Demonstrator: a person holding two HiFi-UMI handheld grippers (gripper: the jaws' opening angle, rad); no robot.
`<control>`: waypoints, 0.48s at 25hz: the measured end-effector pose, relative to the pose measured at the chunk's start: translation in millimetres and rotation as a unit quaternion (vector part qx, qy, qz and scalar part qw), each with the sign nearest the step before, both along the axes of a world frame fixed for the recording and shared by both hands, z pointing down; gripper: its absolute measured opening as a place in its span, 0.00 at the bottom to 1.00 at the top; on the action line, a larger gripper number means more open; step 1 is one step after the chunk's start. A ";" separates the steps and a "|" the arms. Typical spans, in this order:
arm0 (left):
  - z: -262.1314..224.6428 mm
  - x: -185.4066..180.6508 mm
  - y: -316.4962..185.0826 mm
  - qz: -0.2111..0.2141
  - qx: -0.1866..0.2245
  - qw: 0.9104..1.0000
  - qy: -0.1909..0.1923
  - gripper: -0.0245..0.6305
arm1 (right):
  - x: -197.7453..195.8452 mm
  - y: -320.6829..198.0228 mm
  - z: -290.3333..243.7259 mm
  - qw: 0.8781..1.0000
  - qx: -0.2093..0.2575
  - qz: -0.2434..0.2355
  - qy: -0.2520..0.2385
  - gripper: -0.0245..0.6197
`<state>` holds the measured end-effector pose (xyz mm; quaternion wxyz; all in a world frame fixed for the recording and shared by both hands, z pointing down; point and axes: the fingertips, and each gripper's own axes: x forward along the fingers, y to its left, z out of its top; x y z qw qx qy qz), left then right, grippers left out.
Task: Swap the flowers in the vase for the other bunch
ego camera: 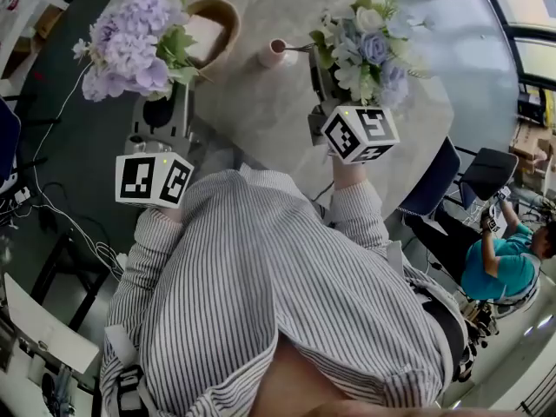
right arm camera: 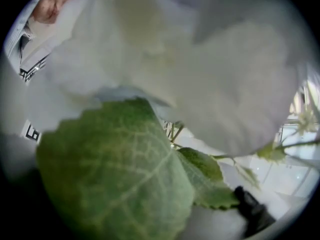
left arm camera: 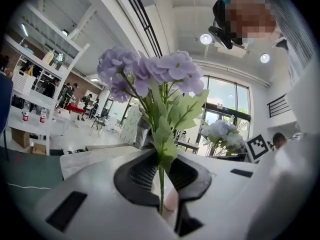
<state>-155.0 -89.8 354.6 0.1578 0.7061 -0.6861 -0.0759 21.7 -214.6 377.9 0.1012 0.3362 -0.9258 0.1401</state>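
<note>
My left gripper point(ego camera: 163, 109) is shut on the thin green stem point(left arm camera: 161, 186) of a purple hydrangea bunch point(ego camera: 130, 46), which stands upright over the table's left edge. In the left gripper view its blooms point(left arm camera: 145, 74) rise above the jaws. My right gripper point(ego camera: 323, 83) holds a white and pale-blue mixed bunch point(ego camera: 365, 50) above the table's right side. A large green leaf point(right arm camera: 112, 174) and white petals point(right arm camera: 200, 64) fill the right gripper view and hide the jaws. A small pink vase point(ego camera: 276, 53) stands with nothing in it between the two bunches.
The round marble table point(ego camera: 261, 120) also carries a wooden bowl point(ego camera: 217, 16) behind the purple bunch. Blue chairs point(ego camera: 434, 181) and a seated person in a teal shirt point(ego camera: 495, 272) are to the right. Cables point(ego camera: 52, 207) lie on the dark floor at left.
</note>
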 end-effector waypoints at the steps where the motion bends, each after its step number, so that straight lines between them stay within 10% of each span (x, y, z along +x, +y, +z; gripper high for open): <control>1: -0.6 0.3 0.4 0.001 -0.001 1.000 0.002 0.11 | -2.6 0.6 -0.7 1.000 0.000 -0.001 0.004 0.09; 12: 20.6 -5.4 8.2 0.011 -0.032 0.999 0.009 0.11 | -28.0 11.9 26.8 0.998 -0.023 -0.034 0.041 0.09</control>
